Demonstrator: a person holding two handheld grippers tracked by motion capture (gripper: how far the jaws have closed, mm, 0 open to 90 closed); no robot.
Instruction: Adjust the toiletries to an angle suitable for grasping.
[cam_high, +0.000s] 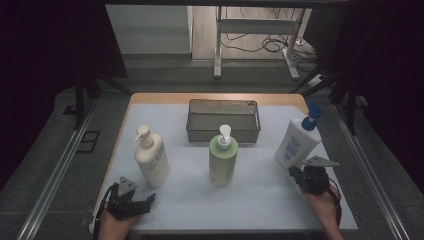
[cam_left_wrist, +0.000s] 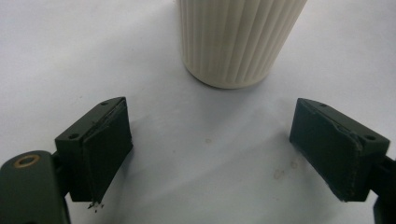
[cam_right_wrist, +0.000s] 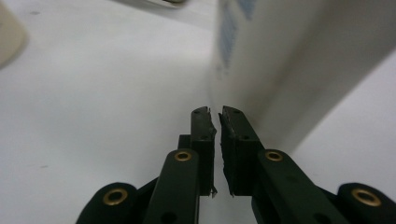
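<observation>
Left gripper (cam_left_wrist: 210, 154): two blocky dark-green-black jaws, flat pads scuffed and chipped along the edges, small screw holes on top, a brass-ringed pivot at 8 o'clock in its own view. Right gripper (cam_right_wrist: 217, 121): same dark jaws with frayed pad edges, on linked arms with four brass-ringed pivots. In the high view each black body carries a grey three-cornered plate and a dark trailing cable.

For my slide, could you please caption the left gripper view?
Left gripper, jaws wide open, faces the ribbed base of a cream pump bottle on the white table.
</observation>
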